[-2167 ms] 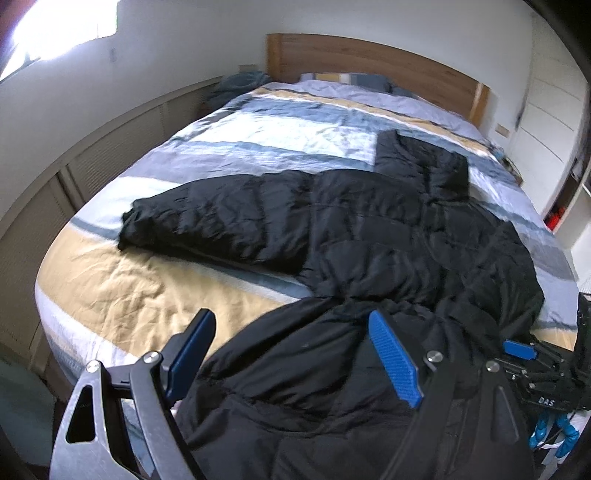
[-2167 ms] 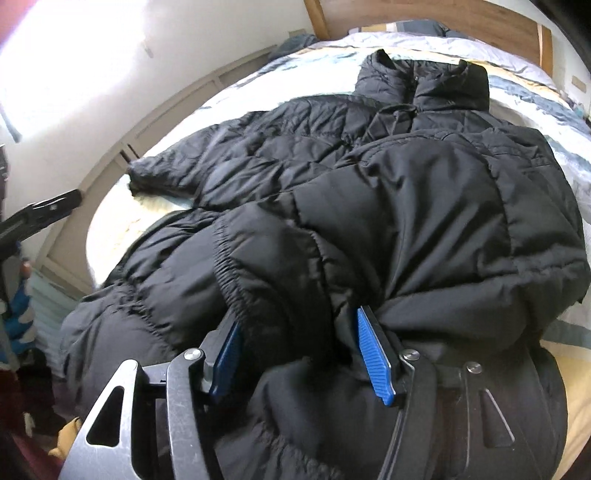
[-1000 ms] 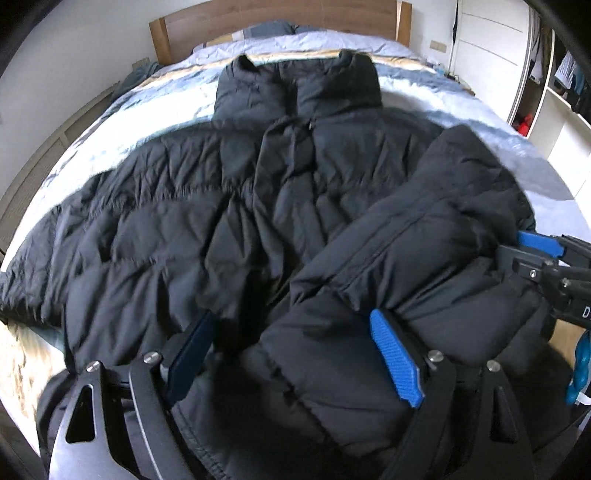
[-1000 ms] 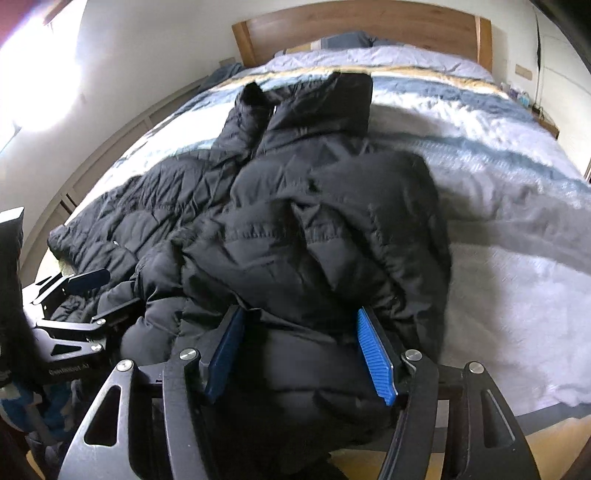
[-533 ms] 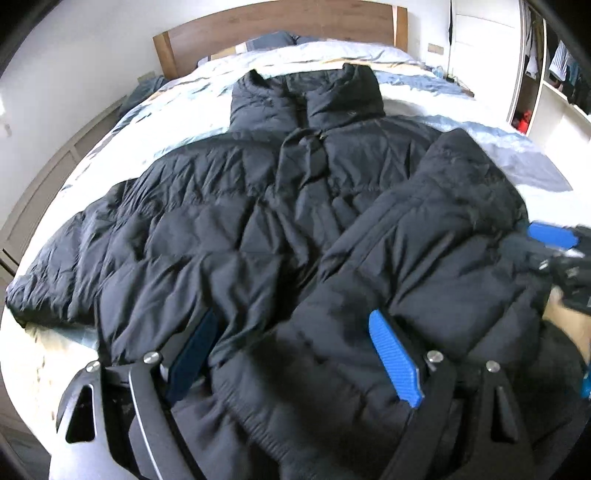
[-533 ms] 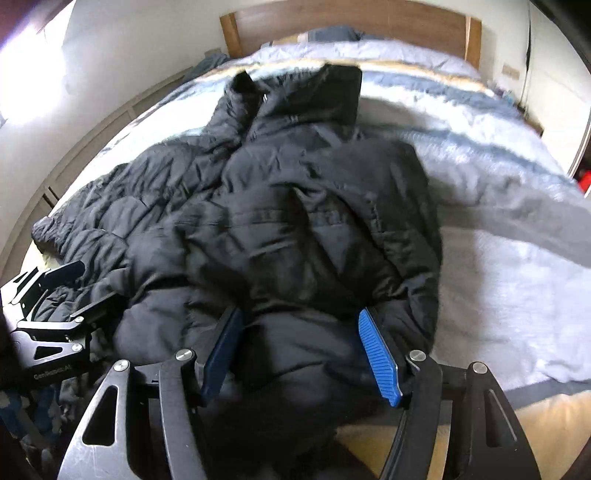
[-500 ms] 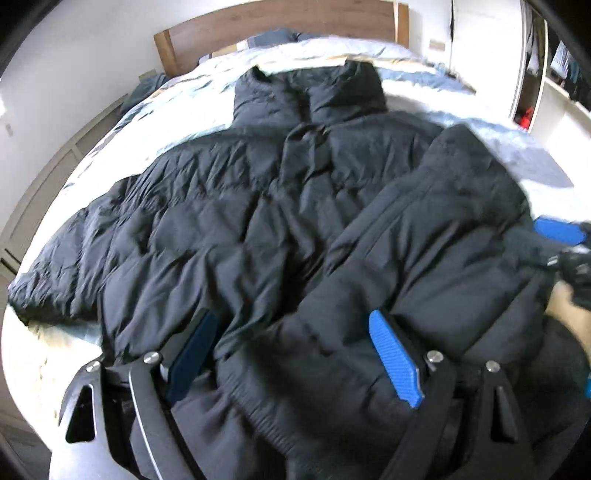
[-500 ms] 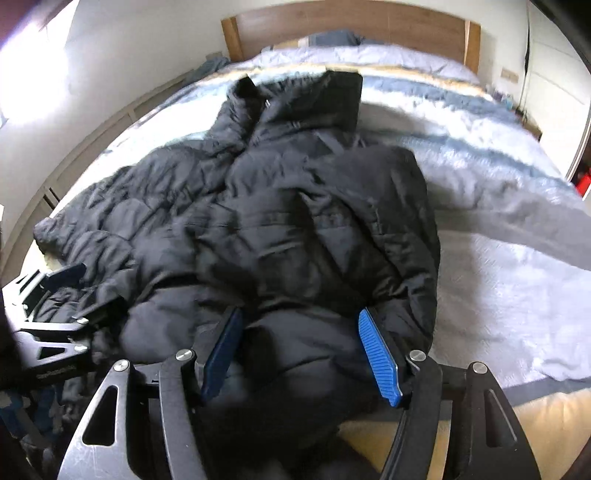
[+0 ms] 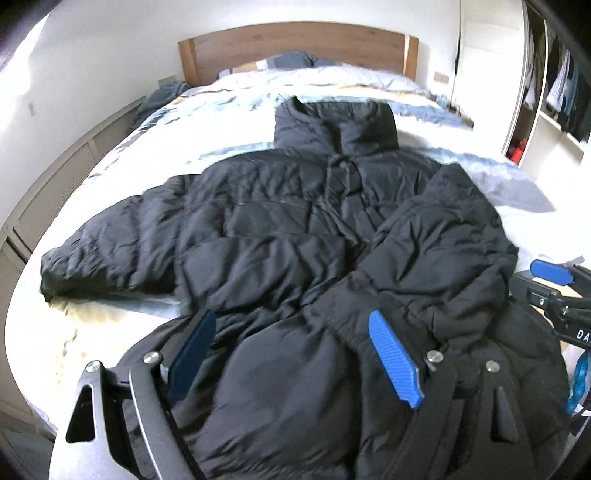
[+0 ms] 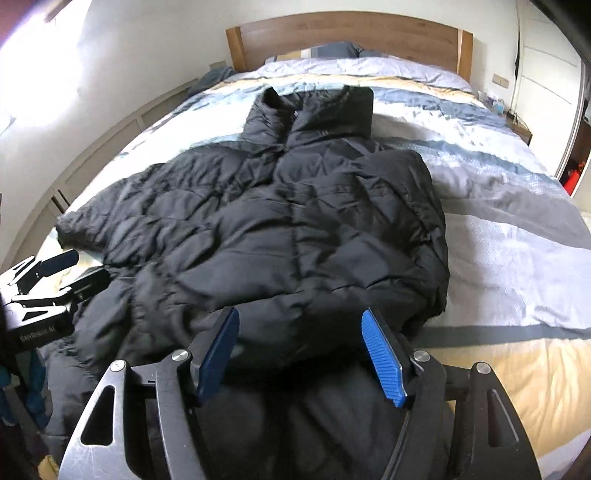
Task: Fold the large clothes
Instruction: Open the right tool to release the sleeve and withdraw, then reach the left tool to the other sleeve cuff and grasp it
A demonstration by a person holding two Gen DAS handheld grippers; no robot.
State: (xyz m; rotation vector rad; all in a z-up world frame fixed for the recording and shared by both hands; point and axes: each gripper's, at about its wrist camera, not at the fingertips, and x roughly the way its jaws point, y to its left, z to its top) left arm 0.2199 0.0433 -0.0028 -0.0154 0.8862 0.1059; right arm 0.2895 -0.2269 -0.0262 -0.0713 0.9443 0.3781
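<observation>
A black puffer jacket (image 9: 280,236) lies on the bed, collar toward the headboard. Its right side and sleeve are folded over the front (image 10: 332,221). Its left sleeve (image 9: 110,247) stretches out flat to the left. My left gripper (image 9: 291,350) is open, its jaws wide apart over the jacket's hem. My right gripper (image 10: 299,350) is open too, jaws wide over the hem at the folded side. Each gripper shows in the other's view, the right gripper (image 9: 554,280) at the right edge and the left gripper (image 10: 55,273) at the left edge.
The bed (image 10: 517,229) has a striped blue, white and yellow duvet and a wooden headboard (image 10: 347,33). A panelled wall (image 9: 55,177) runs along its left side. Open wardrobe shelves (image 9: 554,92) stand at the right. Bare duvet lies right of the jacket.
Both grippers have pulled back toward the foot of the bed, showing more of the bed. The right sleeve now lies folded over the jacket. Both grippers stay open.
</observation>
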